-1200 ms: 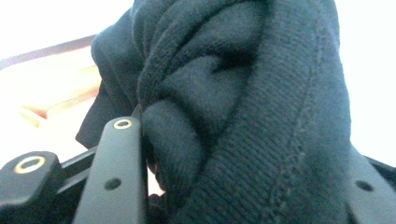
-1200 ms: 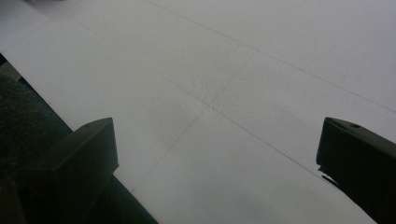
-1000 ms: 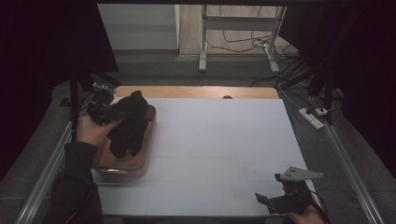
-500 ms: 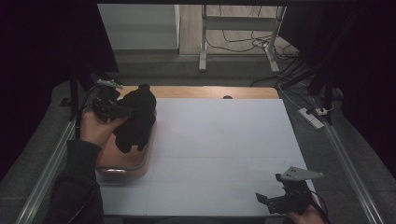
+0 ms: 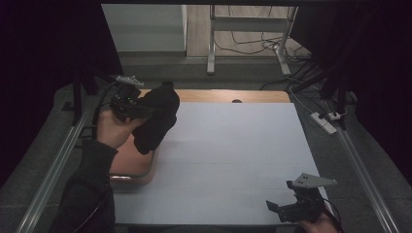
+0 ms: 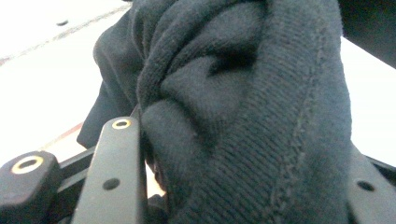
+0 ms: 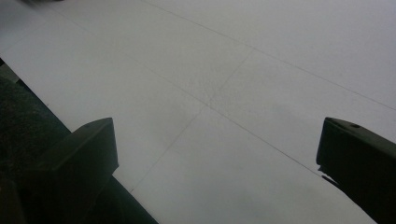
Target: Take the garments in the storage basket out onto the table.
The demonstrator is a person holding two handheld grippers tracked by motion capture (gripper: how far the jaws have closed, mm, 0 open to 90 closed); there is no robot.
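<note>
Left gripper (image 5: 138, 108): clamped on the black knit garment (image 5: 154, 119) at 10 o'clock.
Garment: hangs down over the pink bin (image 5: 128, 162) — long axis roughly vertical.
Right gripper (image 5: 291, 208): jaws apart, empty, 5 o'clock — well apart from it.

The left tool (image 5: 138, 108) has lifted the black garment (image 5: 154, 116) up out of the pink tub (image 5: 131, 162), toward the surface's far edge.

Dim overall; the frame's corners fall to black, the white sheet (image 5: 228, 160) glows palest at centre, and the close knit cloth (image 6: 243, 116) looks soft.
</note>
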